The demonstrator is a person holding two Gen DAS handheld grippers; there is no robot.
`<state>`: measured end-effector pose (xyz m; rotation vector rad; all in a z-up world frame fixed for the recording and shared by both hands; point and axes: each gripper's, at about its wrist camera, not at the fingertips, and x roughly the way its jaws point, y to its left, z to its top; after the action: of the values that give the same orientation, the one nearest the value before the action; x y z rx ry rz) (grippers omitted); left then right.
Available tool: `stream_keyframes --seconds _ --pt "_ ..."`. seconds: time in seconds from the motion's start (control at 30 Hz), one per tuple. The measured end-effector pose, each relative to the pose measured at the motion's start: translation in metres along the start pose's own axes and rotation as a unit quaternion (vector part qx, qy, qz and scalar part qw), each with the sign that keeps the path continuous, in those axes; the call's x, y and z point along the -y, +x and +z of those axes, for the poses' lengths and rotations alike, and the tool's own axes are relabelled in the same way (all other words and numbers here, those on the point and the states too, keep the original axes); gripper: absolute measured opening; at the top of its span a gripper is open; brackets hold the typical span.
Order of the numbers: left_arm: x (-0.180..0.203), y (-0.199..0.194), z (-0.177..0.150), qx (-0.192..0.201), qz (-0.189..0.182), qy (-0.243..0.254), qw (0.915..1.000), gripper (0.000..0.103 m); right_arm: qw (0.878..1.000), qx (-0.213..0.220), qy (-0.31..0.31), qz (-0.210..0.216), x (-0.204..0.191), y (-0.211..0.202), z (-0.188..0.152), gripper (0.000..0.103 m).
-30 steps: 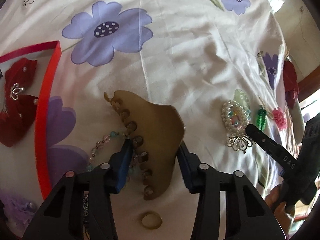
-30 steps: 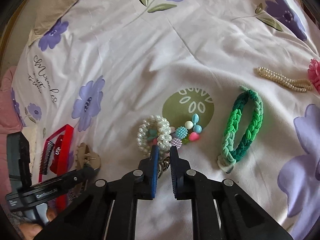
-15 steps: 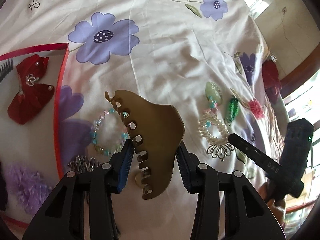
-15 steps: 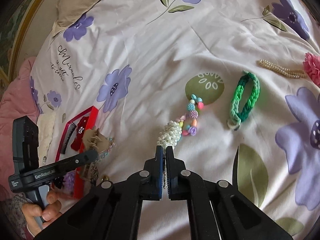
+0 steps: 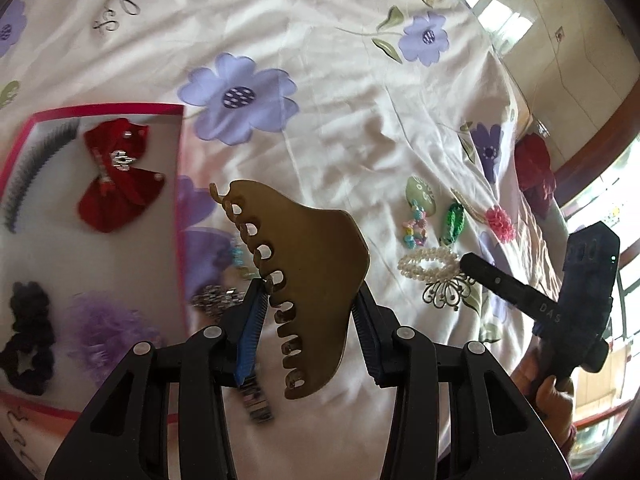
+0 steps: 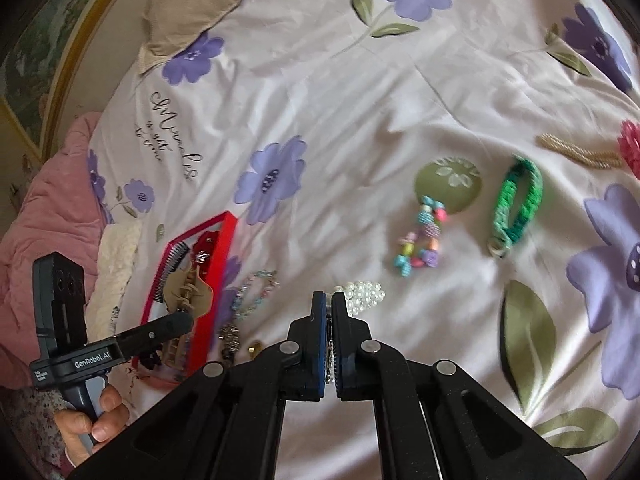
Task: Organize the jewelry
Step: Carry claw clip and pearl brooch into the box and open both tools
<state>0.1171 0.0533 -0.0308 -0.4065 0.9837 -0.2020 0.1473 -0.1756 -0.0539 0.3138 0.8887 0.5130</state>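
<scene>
While the left claw (image 5: 308, 328) is partly spread and clamped on the tan hair clip (image 5: 308, 276), the clip sits upright between the blue pads, toothed edge facing left, lifted off the bedsheet (image 5: 340, 128). Landmark: red-rimmed tray (image 5: 182, 216). The clip hangs just right of the tray's right rim, not over its floor in the left wrist view. Inside the tray: red bow (image 5: 118, 186), black comb (image 5: 32, 170) at its far left, black scrunchie (image 5: 26, 340) and purple fluffy piece (image 5: 102, 332) toward its near side. Just right of the tray rim, under the clip, a beaded bracelet (image 6: 256, 294) and a silver chain piece (image 5: 214, 300) lie on the sheet; a small gold ring (image 6: 255, 347) sits near the tray's near corner.

Right claw (image 6: 328, 312) is nearly together, pinching a thin metal ornament; the pearl bracelet (image 6: 362, 296) attached to it sticks out just past the fingertips. In the left wrist view this bracelet (image 5: 428, 264) with its filigree pendant (image 5: 446, 296) sits at the tip of the right claw, well right of the tray. Whether the bracelet is fully clear of the sheet I cannot tell.

Farther right of the tray on the sheet: colourful bead bracelet (image 6: 420, 240), then green braided band (image 6: 518, 204), then a beige bead strand (image 6: 580, 154) and pink flower (image 6: 632, 148) at the edge of the right wrist view.
</scene>
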Motion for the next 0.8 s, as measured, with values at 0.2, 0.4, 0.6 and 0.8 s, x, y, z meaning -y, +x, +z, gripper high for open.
stream_keyframes --seconds 0.2,0.4,0.6,0.8 --pt "-0.029 -0.021 -0.003 0.016 0.018 -0.020 0.9995 0.041 0.999 -0.002 -0.022 0.024 -0.030 0.008 0.005 0.002" --pt "-0.061 -0.044 -0.007 0.031 0.042 -0.041 0.9978 0.041 0.997 -0.014 -0.045 0.056 -0.068 0.027 0.006 0.002" --pt "-0.098 -0.061 -0.012 0.039 0.065 -0.071 0.9946 0.041 0.993 -0.030 -0.070 0.090 -0.109 0.053 0.003 0.002" --pt "-0.126 -0.072 -0.017 0.046 0.080 -0.094 0.9913 0.041 0.988 -0.041 -0.096 0.116 -0.147 0.074 0.002 0.002"
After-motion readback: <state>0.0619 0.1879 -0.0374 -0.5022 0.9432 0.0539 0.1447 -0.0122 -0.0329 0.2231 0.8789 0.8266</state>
